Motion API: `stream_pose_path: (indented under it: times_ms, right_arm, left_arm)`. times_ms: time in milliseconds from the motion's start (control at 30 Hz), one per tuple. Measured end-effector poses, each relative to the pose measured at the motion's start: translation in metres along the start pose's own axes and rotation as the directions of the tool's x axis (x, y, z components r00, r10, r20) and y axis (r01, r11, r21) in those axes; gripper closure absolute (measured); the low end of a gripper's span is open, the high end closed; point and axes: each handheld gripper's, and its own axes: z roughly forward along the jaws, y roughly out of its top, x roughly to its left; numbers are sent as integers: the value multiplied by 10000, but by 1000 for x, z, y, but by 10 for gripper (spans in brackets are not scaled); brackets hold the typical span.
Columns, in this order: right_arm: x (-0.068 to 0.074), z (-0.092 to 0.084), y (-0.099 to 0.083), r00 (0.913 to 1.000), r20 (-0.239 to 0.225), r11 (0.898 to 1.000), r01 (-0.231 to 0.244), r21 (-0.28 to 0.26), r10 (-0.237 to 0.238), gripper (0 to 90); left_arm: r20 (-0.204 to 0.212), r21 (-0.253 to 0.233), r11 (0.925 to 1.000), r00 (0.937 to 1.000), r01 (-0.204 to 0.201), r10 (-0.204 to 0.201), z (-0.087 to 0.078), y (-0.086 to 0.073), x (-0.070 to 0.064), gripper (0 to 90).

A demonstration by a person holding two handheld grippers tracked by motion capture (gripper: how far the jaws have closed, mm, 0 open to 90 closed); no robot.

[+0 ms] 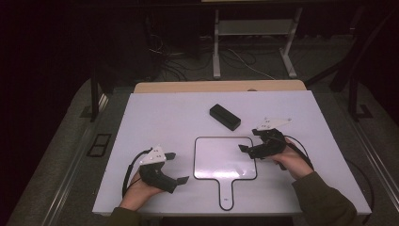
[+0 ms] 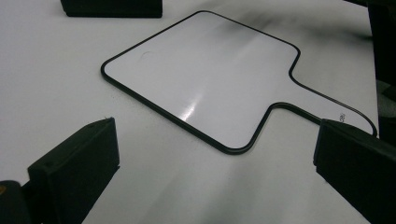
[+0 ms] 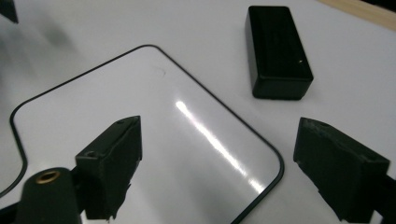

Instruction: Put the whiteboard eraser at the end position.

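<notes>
Two claws parted, right claw (image 1: 244,148) over paddle whiteboard (image 1: 225,160) (black-rimmed), eraser block (image 1: 225,117) beyond

Each hand carries a black two-jaw gripper: the left gripper (image 1: 175,167) and the right gripper (image 1: 245,147) both bear a pale grey three-cornered plate on top with small dark marks. A black cable loops back from each body. The jaws are blocky and matt black; a brass-coloured ring sits beside one jaw root. Both sleeves are dark olive.
</notes>
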Motion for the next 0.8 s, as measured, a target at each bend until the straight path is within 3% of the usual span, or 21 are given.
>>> stream_pose_path:
  times_ms: [300,500,800]
  right_arm:
    - [4,-8,-26,9995,-233,9998,-187,102,189,139]
    - [4,-19,-40,9977,-344,9978,-590,-303,579,139]
    - [2,-35,-59,9962,-299,9959,-831,-349,821,139]
  left_arm:
    - [-43,-11,10000,10000,7,-7,-1,0,1,0]
    - [-43,-23,10000,10000,22,-22,-1,0,0,0]
    - [-99,-36,10000,9999,43,-43,-2,0,0,0]
